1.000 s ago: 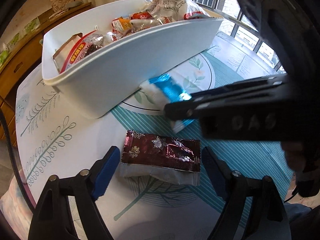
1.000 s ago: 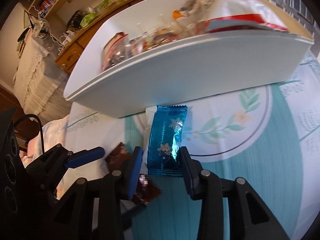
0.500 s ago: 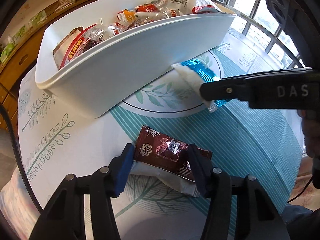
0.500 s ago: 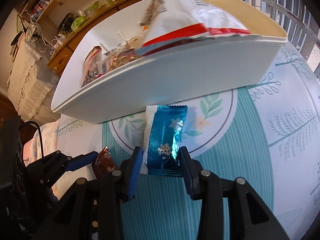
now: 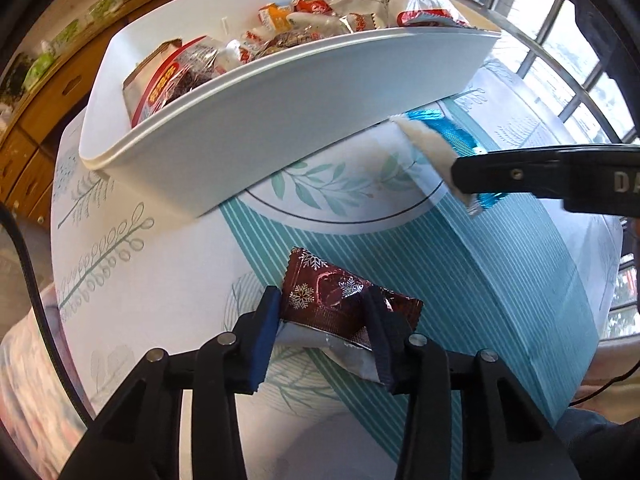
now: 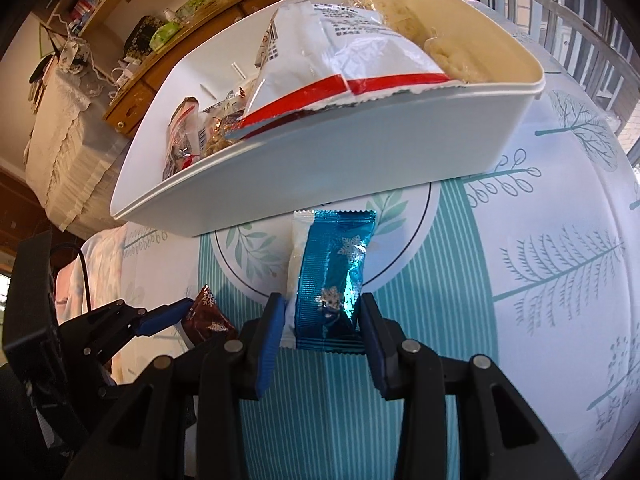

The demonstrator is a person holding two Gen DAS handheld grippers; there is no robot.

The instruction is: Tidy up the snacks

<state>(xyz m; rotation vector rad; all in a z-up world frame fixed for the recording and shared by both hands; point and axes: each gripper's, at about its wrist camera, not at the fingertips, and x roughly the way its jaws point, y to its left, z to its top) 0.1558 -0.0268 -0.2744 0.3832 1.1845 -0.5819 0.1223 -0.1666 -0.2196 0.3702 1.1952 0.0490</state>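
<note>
A dark red snowflake packet [image 5: 320,300] lies on the patterned tablecloth [image 5: 120,260]. My left gripper [image 5: 324,308] is over it with its jaws closing; both blue pads press its sides and the foil buckles upward. My right gripper [image 6: 322,312] is shut on a blue snowflake packet [image 6: 332,272] and holds it off the table, just in front of the white bin [image 6: 340,160]. In the left wrist view the blue packet [image 5: 440,140] hangs from the right gripper's black finger [image 5: 520,172]. The red packet [image 6: 206,314] also shows at lower left in the right wrist view.
The white bin [image 5: 280,112] holds several snack bags, a large white and red one [image 6: 340,64] on top. A wooden cabinet [image 6: 160,76] stands behind the table, and barred windows [image 5: 560,40] are to the right. A black cable [image 5: 24,240] runs down the left edge.
The left jaws have closed in from wide apart onto the red packet, which now buckles between them. The right gripper has carried the blue packet up and to the right, along the bin.
</note>
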